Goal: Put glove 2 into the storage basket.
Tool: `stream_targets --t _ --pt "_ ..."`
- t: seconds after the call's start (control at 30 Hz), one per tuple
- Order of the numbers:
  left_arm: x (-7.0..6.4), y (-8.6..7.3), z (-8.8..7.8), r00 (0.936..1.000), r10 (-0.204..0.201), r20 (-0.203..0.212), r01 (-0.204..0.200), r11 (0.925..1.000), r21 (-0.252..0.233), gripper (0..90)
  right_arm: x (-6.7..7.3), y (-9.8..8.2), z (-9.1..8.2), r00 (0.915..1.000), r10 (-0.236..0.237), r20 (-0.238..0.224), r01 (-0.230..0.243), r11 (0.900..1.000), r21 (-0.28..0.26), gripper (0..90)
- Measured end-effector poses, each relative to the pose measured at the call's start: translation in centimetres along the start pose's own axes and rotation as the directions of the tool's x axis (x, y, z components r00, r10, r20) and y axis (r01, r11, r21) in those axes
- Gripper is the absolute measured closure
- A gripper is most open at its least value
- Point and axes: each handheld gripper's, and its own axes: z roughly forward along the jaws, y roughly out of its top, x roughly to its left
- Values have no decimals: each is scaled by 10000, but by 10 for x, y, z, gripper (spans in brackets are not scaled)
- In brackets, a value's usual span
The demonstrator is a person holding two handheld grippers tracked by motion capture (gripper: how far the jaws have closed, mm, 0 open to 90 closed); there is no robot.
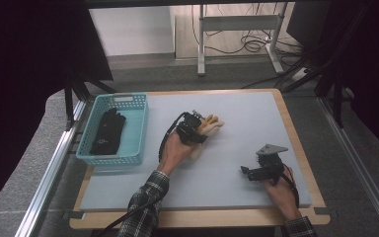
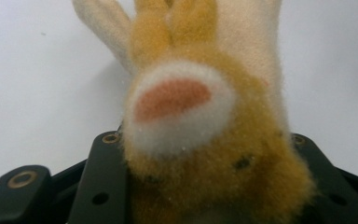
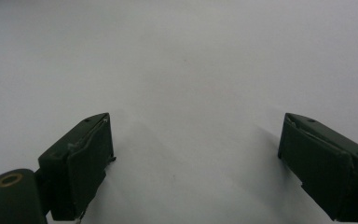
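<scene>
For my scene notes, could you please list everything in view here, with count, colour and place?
plush glove: one, tan and cream with a pink patch, mid-table, clamped in the left hand-held gripper
basket: one, teal, left edge of the table
dark glove: one, black, lying in the basket
table mat: one, pale grey, on a wooden-edged table
desk frame: one, white, on the floor beyond, cables beside it
left hand-held gripper: one, black, mid-table
right hand-held gripper: one, black, jaws apart over bare mat
sleeves: two, plaid, bottom edge
</scene>
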Motion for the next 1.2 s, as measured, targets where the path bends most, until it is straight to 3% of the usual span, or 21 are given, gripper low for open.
stream_targets --t 0.43,0.7,0.97,1.2 --pt "21 7 -40 9979 -295 -577 275 9990 -360 556 0 0 0 10000 -13 -5 13 10000 1 98" --pt "39 6 -68 9917 -658 -1107 605 9969 -502 554 0 0 0 10000 -3 -2 3 10000 -3 98" --pt "59 1 -95 9784 -1146 -1718 1044 9923 -672 550 0 0 0 10000 0 -1 0 10000 -5 98" --pt "82 -14 -121 9574 -1487 -2474 1351 9883 -712 546 0 0 0 10000 -17 9 17 10000 0 98"
